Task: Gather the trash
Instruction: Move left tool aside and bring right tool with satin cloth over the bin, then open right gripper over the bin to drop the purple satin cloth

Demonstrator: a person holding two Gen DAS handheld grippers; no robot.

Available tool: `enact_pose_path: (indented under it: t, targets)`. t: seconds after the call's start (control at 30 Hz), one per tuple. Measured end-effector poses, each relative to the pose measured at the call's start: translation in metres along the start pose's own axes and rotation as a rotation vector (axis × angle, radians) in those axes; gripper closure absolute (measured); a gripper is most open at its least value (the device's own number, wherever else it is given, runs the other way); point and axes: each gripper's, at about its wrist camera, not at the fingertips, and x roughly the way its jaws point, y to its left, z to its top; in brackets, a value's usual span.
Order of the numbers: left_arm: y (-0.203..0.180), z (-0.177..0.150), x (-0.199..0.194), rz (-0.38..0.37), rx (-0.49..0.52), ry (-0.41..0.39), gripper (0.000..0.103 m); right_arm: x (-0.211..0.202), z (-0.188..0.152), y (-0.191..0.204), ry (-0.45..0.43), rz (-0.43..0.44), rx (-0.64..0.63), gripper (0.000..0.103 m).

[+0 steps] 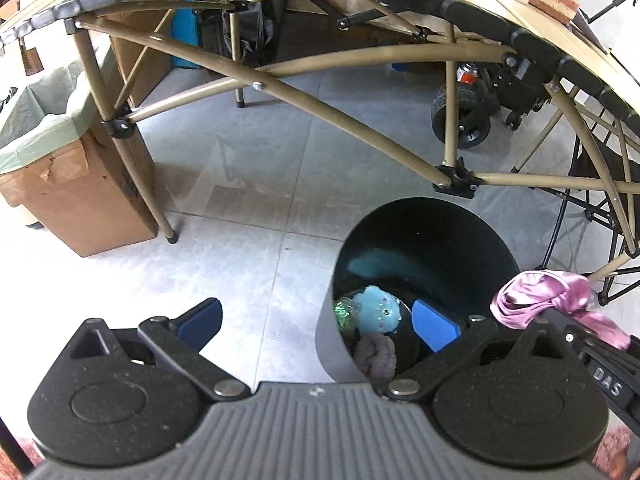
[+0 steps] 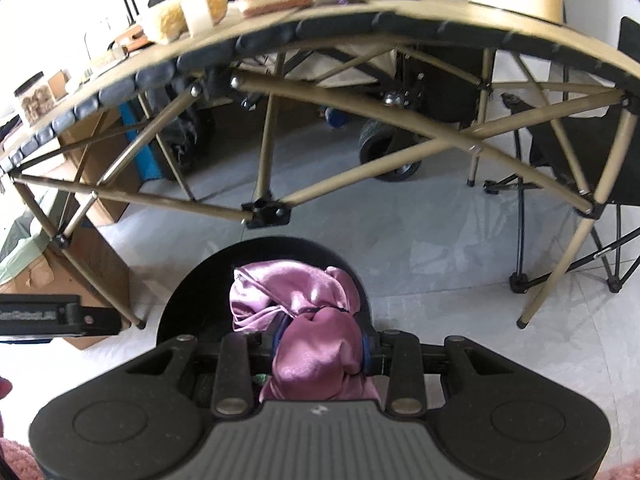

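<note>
The right gripper (image 2: pixel 320 350) is squeezing a shiny pink cloth (image 2: pixel 308 320) over the black bin (image 2: pixel 180 300). The left gripper (image 1: pixel 316 324) is hanging wide apart with nothing in it, next to the bin's rim. A blue plush toy (image 1: pixel 376 310) is lying inside the bin.

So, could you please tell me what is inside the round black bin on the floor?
Inside the round black bin lie a light-blue plush toy, something glittery green and a grey knitted piece. The near wall and left gripper hide the rest.
</note>
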Motion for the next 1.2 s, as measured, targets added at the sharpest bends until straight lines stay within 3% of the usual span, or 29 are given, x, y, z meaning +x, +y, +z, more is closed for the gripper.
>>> enact_pose_path:
  t: [0.67, 1.2]
  targets:
    - [0.061, -0.016, 0.012, 0.073, -0.043, 0.033, 0.000, 0.054, -0.003, 0.048, 0.157, 0.026, -0.020, 0.070]
    - [0.071, -0.021, 0.015, 0.072, -0.058, 0.050, 0.000, 0.067, -0.005, 0.063, 0.189, 0.018, -0.060, 0.068]
